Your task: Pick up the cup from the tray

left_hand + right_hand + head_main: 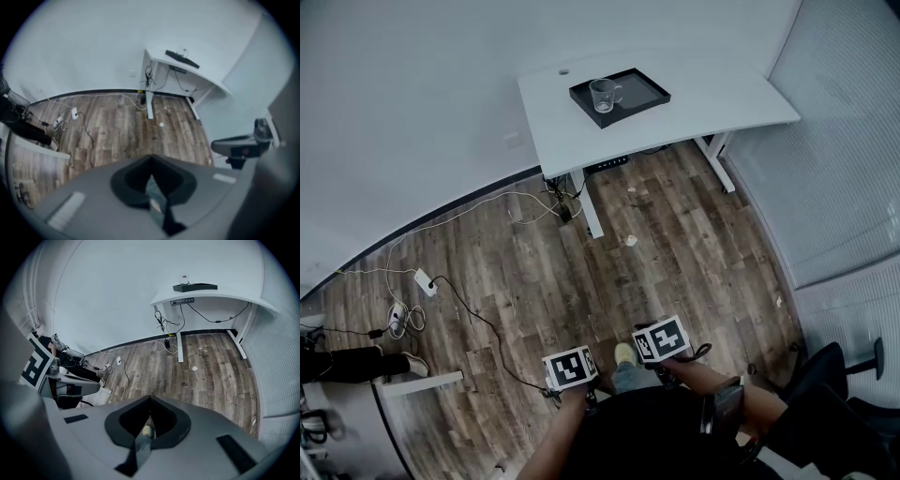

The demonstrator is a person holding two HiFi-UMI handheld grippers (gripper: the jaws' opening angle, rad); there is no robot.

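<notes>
The clear glass cup (604,95) stands upright in the black tray (645,89) on the white desk (722,98), well apart from both grippers. The left gripper (151,161) and the right gripper (150,401) are fully closed and empty above the wooden floor (675,253).

The cup (604,95) was clear glass, the tray (645,88) matt black, the desk top (727,98) smooth white, the floor (675,258) grained wood planking.

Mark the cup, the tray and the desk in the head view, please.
cup (603,95), head view, on its glass wall.
tray (641,89), head view, bare floor right of the cup.
desk (727,94), head view, bare top right of the tray.
</notes>
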